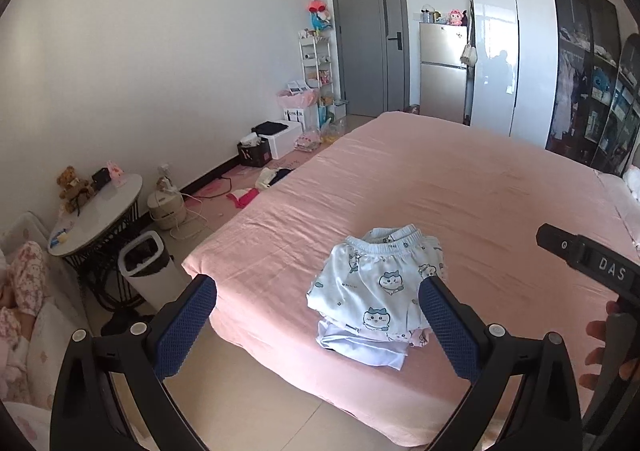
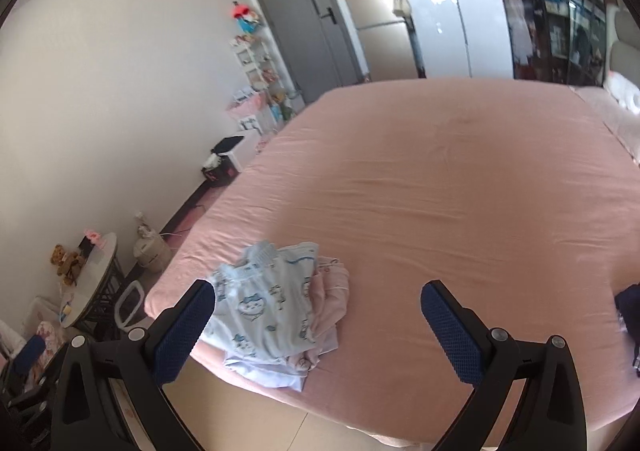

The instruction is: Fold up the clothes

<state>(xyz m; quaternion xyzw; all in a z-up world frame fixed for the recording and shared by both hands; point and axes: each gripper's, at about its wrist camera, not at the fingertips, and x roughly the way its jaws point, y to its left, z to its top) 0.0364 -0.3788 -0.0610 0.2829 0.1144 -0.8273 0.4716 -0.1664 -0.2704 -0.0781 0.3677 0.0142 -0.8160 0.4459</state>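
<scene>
Folded clothes (image 1: 376,291) lie stacked near the bed (image 1: 460,191) edge; both claws, left (image 1: 318,325) and right (image 2: 318,325), wide, empty; unfolded remainder not visible.

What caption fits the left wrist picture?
Open left gripper above folded cartoon shorts on a pink bed.

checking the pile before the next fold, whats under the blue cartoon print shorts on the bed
Under the blue shorts lie a white garment, sticking out at the near edge, and a pink garment at the side, all on the pink bed. How many layers, or what else, is covered.
</scene>
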